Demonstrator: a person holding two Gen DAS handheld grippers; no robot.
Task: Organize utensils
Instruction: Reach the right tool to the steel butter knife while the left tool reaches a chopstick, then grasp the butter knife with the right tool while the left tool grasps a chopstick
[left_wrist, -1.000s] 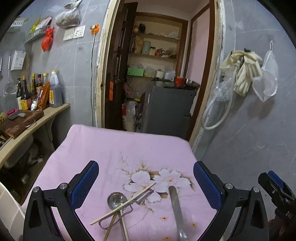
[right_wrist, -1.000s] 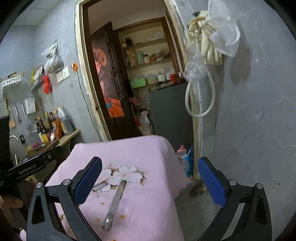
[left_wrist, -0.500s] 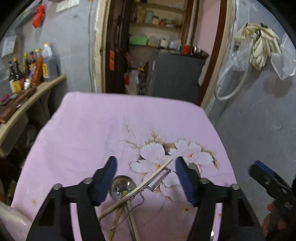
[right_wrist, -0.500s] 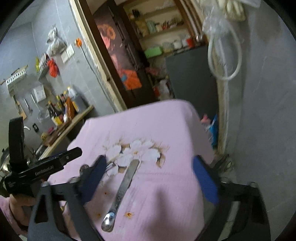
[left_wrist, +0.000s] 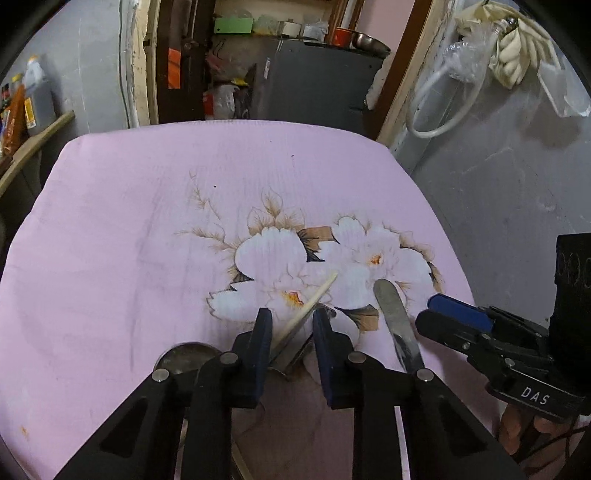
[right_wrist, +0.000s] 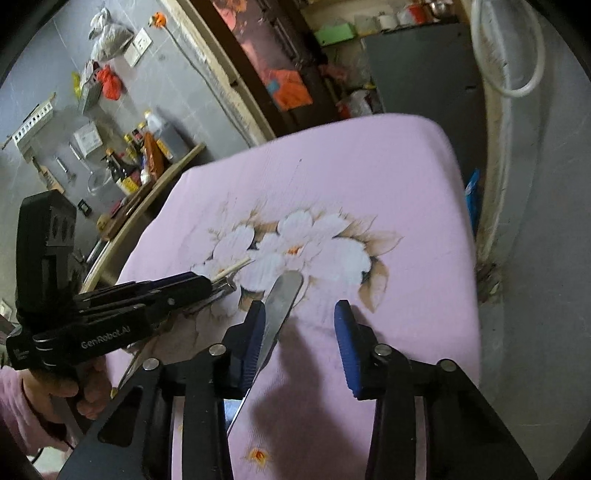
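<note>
Now the left gripper (left_wrist: 291, 321) fingers are closing around a chopstick (left_wrist: 314, 299), low center, pads not yet pressing. The right gripper (right_wrist: 299, 325) fingers are also closing, still apart, its left finger (right_wrist: 255, 332) lying beside the flat metal handle (right_wrist: 280, 299).

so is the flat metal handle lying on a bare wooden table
No, the flat metal handle lies on a pink cloth printed with white flowers.
</note>
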